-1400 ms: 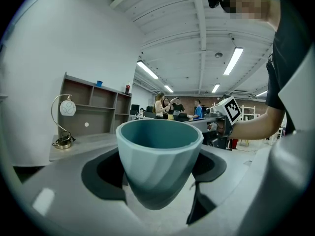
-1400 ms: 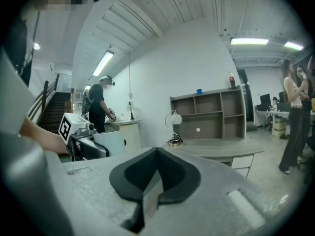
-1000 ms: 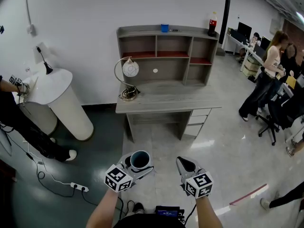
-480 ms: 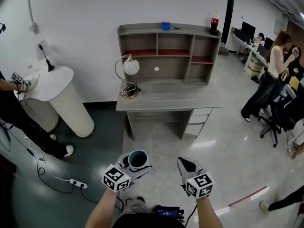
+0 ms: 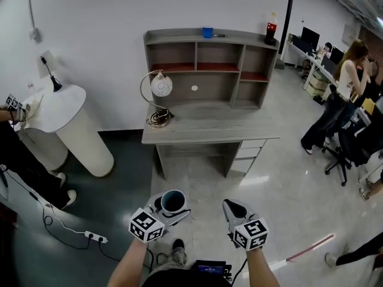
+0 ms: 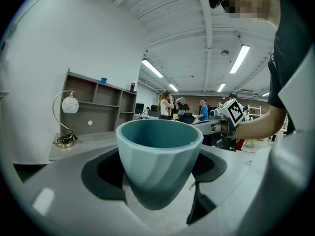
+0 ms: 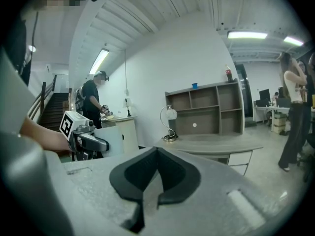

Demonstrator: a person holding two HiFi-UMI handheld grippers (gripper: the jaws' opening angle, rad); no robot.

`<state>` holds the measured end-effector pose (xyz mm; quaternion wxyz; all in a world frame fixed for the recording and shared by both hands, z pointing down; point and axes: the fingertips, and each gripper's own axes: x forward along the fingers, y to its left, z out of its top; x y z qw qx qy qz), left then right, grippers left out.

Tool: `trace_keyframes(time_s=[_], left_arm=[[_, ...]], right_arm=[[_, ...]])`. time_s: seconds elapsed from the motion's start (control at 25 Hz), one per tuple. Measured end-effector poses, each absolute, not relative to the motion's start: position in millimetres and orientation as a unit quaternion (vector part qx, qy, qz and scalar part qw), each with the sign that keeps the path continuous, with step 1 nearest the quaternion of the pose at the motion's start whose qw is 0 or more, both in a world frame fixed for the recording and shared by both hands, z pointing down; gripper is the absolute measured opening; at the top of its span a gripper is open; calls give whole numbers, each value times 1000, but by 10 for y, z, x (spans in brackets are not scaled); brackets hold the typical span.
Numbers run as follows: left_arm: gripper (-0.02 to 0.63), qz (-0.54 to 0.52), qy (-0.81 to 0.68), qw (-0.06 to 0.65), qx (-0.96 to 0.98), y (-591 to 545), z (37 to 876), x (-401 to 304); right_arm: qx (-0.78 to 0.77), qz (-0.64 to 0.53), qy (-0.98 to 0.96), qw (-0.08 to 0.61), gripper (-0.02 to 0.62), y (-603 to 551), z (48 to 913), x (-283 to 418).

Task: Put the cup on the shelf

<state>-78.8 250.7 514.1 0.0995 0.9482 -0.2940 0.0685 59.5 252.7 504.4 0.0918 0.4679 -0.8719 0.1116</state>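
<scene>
My left gripper (image 5: 169, 206) is shut on a teal cup (image 5: 173, 201), held upright with its mouth up; in the left gripper view the cup (image 6: 158, 157) fills the space between the jaws. My right gripper (image 5: 234, 209) is shut with nothing between its jaws, and the right gripper view shows its pads (image 7: 156, 177) meeting. Both hang low in front of me, well short of the grey desk (image 5: 206, 126). On that desk stands the grey shelf unit (image 5: 210, 64) with open compartments. The same shelf (image 6: 96, 109) appears far off in the left gripper view.
A small blue cup (image 5: 207, 33) and a red bottle (image 5: 271, 27) stand on the shelf top. A round lamp (image 5: 158, 97) sits at the desk's left. A white cylinder stand (image 5: 75, 130) is at left, a power strip (image 5: 96, 238) on the floor. People (image 5: 335, 97) stand at right.
The view has shifted slightly, so the desk and shelf sit a little further left. Both grippers and the held cup stay in the same place. The person at left has moved outward.
</scene>
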Motion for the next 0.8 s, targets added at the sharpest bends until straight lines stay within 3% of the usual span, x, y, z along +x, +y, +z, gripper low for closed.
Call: trace_keyframes(time_s=[0.8], left_arm=[[394,69,-242,82,964,1172,5038,-1076]], right_arm=[[507,96,-851,101,3,1321,4879,156]])
